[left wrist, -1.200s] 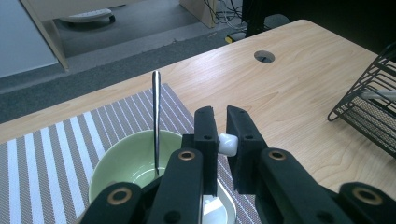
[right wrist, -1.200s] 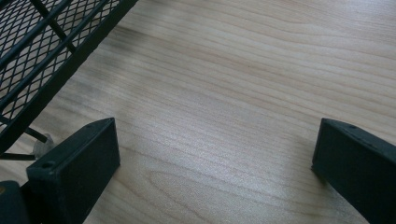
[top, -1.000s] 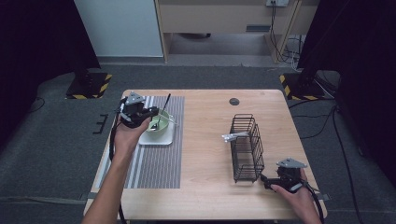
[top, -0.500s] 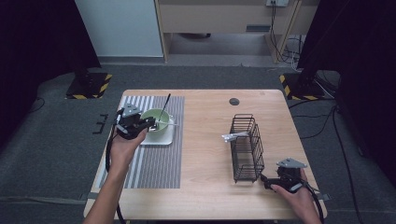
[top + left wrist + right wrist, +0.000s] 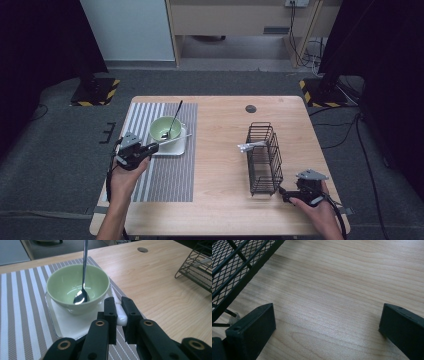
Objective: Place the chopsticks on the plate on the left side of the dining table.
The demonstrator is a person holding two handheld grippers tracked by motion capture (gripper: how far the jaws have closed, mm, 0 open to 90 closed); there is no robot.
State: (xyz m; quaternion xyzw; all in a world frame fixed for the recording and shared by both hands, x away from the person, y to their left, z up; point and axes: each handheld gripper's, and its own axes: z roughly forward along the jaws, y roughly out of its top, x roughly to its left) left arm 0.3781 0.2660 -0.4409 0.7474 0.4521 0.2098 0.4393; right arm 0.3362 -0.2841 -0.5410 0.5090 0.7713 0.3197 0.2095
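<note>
A pale green bowl [image 5: 161, 126] [image 5: 65, 285] stands on a white square plate [image 5: 177, 149] [image 5: 67, 325] on a striped placemat [image 5: 165, 175]. A metal spoon [image 5: 175, 117] [image 5: 83, 277] leans in the bowl. My left gripper [image 5: 152, 146] [image 5: 119, 306] is just near-left of the bowl, shut on the white handle of a utensil [image 5: 172, 141] [image 5: 121, 317] that lies along the plate's near side. My right gripper [image 5: 286, 194] [image 5: 327, 320] rests low over the wood at the near corner of a black wire basket [image 5: 265, 160] [image 5: 232, 265], open with nothing between its jaws.
A grey-handled utensil [image 5: 250, 146] sticks out of the basket's left side. A round cable hole [image 5: 250, 108] sits near the table's far edge. Bare wood lies between the placemat and the basket. Dark floor surrounds the table.
My left gripper has drawn back from over the bowl toward the person, bringing the white-handled utensil to the plate's near side. The right gripper has stayed put.
</note>
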